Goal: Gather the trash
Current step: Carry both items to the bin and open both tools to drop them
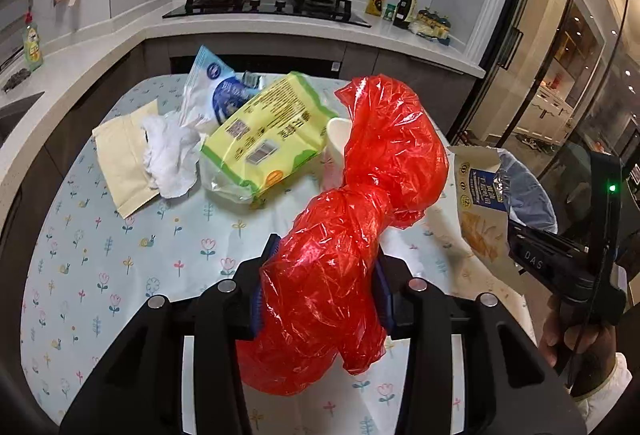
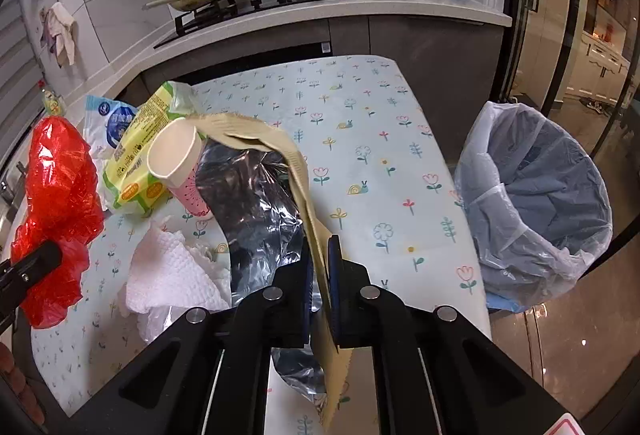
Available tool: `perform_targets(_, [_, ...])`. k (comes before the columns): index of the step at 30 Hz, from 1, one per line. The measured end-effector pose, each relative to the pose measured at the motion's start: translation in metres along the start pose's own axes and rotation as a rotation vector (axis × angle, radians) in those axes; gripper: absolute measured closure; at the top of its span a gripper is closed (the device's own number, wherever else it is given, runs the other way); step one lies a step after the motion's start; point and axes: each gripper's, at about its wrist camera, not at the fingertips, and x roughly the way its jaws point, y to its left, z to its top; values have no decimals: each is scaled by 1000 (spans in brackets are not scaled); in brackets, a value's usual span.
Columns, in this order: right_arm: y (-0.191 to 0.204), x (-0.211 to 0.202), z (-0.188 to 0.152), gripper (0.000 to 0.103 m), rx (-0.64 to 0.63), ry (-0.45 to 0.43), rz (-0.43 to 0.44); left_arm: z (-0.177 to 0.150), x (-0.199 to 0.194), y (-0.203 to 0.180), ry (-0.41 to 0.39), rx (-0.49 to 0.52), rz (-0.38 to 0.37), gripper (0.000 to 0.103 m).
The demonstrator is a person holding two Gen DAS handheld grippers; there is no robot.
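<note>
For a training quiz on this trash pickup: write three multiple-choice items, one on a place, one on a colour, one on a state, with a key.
1. Where is the lined trash bin?
A. On the stove
B. Beside the floral-cloth table, off its right edge
C. Under the sink

2. What colour is the crumpled plastic bag in the left tool?
A. Red
B. Green
C. Black

3. What state is the right tool in?
A. Open, empty
B. Shut on a paper cup
C. Shut on the tan foil-lined snack pouch

Key: B, the bin stands past the table's right edge; A, red film fills the fingers; C, the pouch's edge sits pinched between the pads.
</note>
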Motion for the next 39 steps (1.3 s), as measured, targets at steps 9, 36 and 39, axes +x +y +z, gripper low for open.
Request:
perform_targets(9, [-64, -50, 10, 96, 88, -103, -73, 27, -4, -97, -37, 116, -129, 63])
perform_targets(36, [-263, 10, 50, 90, 409, -74, -223, 65, 166, -308, 133, 309, -289, 59])
perform_targets(39, [-264, 7, 51, 73, 415, -94, -233, 66, 177, -314, 148, 308, -277, 55])
